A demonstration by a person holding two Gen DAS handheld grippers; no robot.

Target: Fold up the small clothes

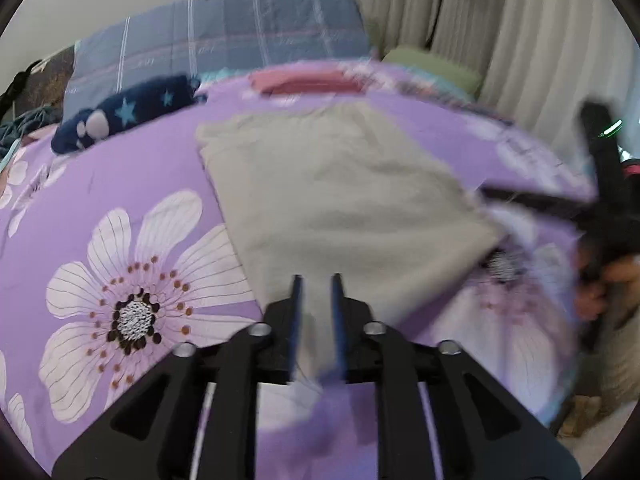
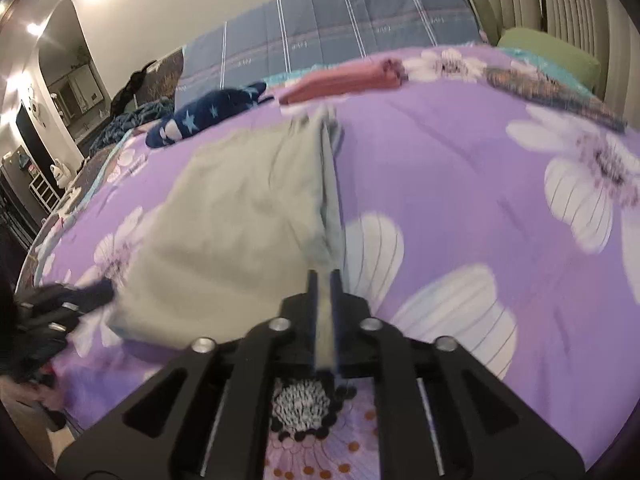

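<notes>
The left gripper (image 1: pixel 317 280), black with two narrow fingers, stands nearest in the left wrist view. Its jaws are set narrowly apart, with the near edge of a pale grey-beige folded cloth garment (image 1: pixel 340 184) between them; motion blur prevents confirming whether the pads press on the fabric.

The right gripper (image 2: pixel 325 276), of the same black construction, has its jaws nearly together. The right-hand corner of the garment (image 2: pixel 224 232) runs between its fingers, and the fabric edge rises there into a raised fold, so the gripper holds the cloth.

The garment lies flat on a purple bedspread printed with large white flowers (image 1: pixel 132 208), near the foot edge of the bed and roughly midway between its side edges.

Toward the head edge of the bed:
- a folded pink-red cloth item (image 2: pixel 344 80) lies beyond the garment, apart from it;
- a dark blue soft item with light blue stars (image 2: pixel 208 114) lies beside the left edge;
- a blue-grey checked quilted pillow (image 2: pixel 340 28) stands against the wall;
- a green cushion (image 2: pixel 548 54) sits at the right corner, before pale pleated curtains (image 1: pixel 512 40).
</notes>
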